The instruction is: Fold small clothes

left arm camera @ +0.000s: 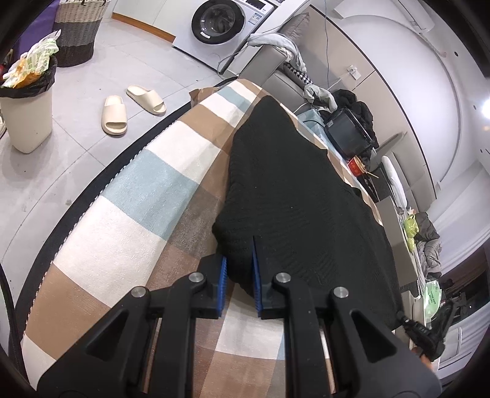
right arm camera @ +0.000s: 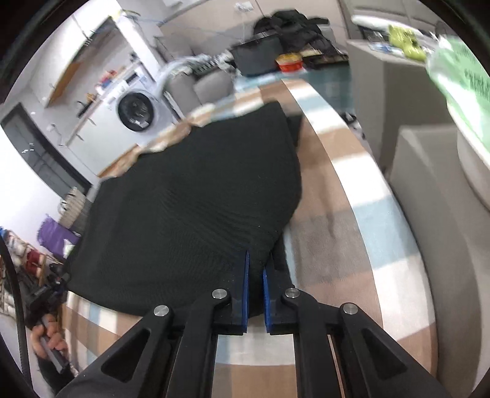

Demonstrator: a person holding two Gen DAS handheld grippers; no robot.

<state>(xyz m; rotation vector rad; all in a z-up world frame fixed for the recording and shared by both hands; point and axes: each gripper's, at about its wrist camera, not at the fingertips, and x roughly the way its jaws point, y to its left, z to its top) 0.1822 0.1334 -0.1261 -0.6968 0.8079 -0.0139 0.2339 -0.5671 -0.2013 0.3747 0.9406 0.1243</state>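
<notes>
Both grippers are pinched down on the near hem of the black knit garment [left arm camera: 294, 183], left gripper [left arm camera: 239, 275] and right gripper [right arm camera: 255, 275] at opposite corners, its length stretching away from them across the checked tablecloth [left arm camera: 147, 189].

No lettering can be made out for certain. Far beyond the jaws, the washing machine [left arm camera: 219, 23] carries a small label beside its door, too small to read. A green and white plastic bag [right arm camera: 462, 79], up and to the right of the jaws, bears dark print that is blurred. The bag in the bin [left arm camera: 27, 101], far left of the jaws, has green markings, also unreadable.
</notes>
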